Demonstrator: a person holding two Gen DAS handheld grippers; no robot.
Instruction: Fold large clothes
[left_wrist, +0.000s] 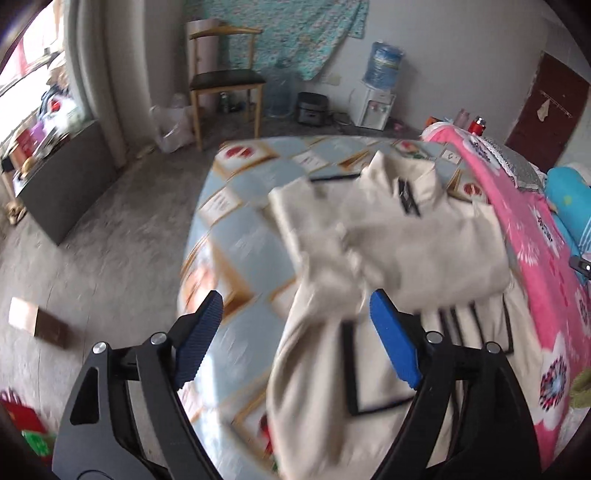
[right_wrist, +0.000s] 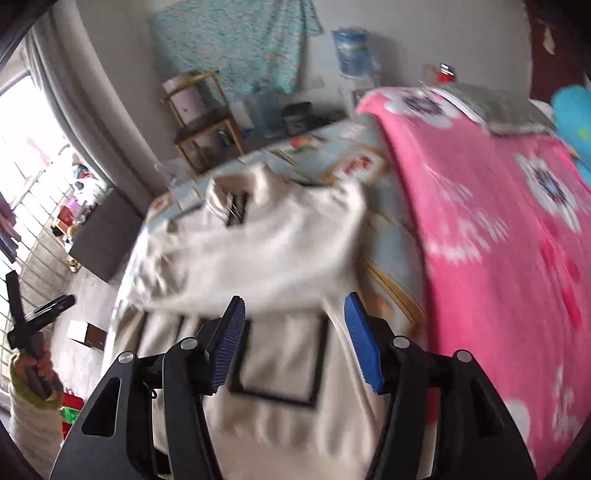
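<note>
Both views blurred. Left gripper (left_wrist: 295, 339): fingers spread, released, nothing pinched; the cream garment (left_wrist: 388, 236) lies ahead of and below the tips, folded over on the bed (left_wrist: 240, 236), black-outlined squares on its lower part beside the right-side finger. Right gripper (right_wrist: 295, 339): fingers apart, empty, garment (right_wrist: 258, 251) just beyond the tips. Left view alone shows a water dispenser (left_wrist: 376, 107) and a clear chair (left_wrist: 225, 81). Right view alone shows the person's left hand (right_wrist: 35, 373) gripping its tool handle, and more pink blanket (right_wrist: 498, 240).
</note>
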